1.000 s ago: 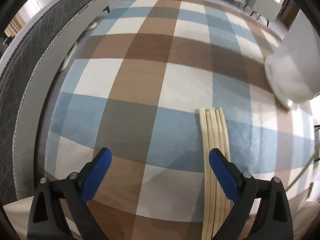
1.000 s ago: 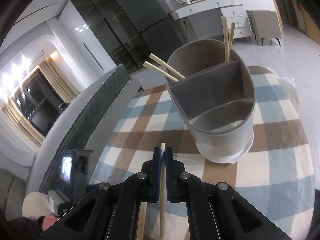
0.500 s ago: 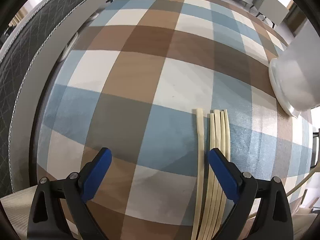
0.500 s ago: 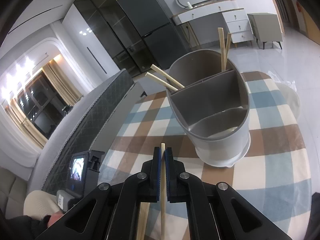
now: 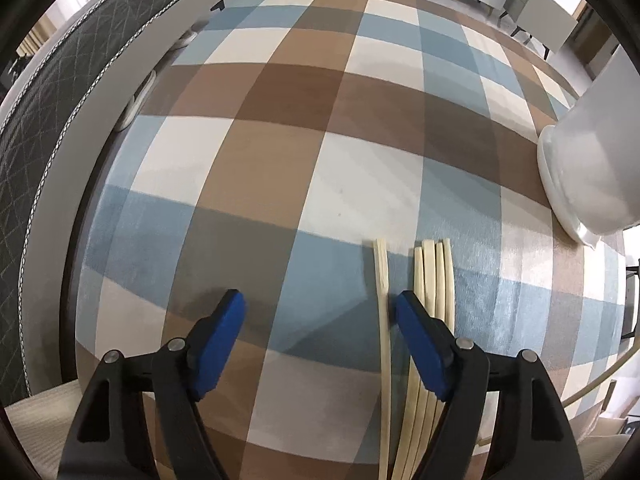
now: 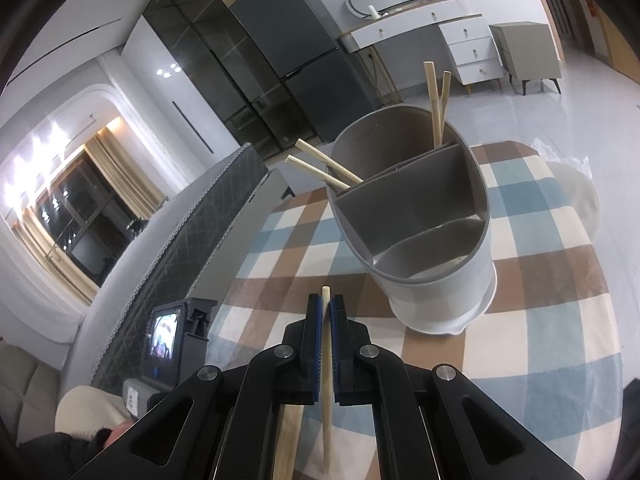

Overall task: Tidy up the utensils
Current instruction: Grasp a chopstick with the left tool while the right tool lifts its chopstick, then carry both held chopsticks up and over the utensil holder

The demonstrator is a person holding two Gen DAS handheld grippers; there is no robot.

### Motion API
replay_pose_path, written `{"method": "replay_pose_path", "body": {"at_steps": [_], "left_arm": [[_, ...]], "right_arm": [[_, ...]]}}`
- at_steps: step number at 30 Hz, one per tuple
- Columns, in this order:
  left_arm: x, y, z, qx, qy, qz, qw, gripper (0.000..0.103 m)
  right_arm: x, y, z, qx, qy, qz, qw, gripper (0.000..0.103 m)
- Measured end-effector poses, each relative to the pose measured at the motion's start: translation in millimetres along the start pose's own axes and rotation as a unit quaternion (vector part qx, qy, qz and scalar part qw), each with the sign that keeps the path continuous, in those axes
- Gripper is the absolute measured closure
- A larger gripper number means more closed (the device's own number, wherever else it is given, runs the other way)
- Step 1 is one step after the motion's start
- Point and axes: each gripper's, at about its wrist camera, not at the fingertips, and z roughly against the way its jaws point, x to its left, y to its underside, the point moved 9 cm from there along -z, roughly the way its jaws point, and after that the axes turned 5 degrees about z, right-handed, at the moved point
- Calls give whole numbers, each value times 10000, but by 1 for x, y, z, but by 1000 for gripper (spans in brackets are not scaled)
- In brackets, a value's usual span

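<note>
Pale wooden chopsticks [image 5: 434,280]; matt grey plastic holder [image 6: 420,216]; woven tablecloth [image 5: 280,160].

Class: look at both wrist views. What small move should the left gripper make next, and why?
Probably finish closing the left gripper on the separated chopstick. Its jaws are closing with that chopstick between them, beside the right pad, apart from the chopstick bundle. The right gripper already grips one.

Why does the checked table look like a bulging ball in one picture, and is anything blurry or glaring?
Left wrist view: the fisheye lens bends the flat tablecloth into a dome; the holder at the right edge is washed out white; the chopsticks look sharp. Right wrist view: walls curve, window lights glare at left, and the held chopstick blurs near the lens.
</note>
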Motion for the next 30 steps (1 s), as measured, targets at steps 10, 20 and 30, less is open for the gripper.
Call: {"method": "replay_pose_path", "body": {"at_steps": [10,20,30], "left_arm": [[-18,-17,1,6,258,-134,9996,100],[-12,-22,81,-1172,1128,214,9865,101],[-8,-7,162,-2466,1451,-226,9579,101]], "right_arm": [[3,-1,0,-22,46,153,9999,100],[20,4,13,-187,230,593,9978,100],[49,14,42,-660,482,922,9924,100]]}}
